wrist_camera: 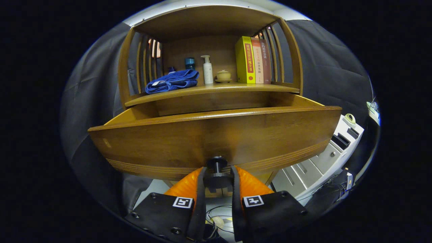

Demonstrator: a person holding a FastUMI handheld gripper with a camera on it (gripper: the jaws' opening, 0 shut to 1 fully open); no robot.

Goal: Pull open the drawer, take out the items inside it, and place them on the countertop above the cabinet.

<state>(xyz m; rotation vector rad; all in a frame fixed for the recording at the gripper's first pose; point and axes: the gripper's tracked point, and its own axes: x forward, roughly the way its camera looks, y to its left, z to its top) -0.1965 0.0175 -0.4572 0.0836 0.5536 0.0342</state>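
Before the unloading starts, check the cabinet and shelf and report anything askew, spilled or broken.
Nothing stands out. The drawer is pulled out level, with the gripper shut on its knob. On the countertop, the bottle and books stand upright; the blue towel lies loosely folded.

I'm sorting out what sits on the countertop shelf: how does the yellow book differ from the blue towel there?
The yellow book stands upright at the shelf's right end beside other books; the blue towel lies folded and flat at the left end. The book is rigid and tall, the towel soft and low. Both rest on the countertop above the pulled-out drawer, whose knob the gripper grips.
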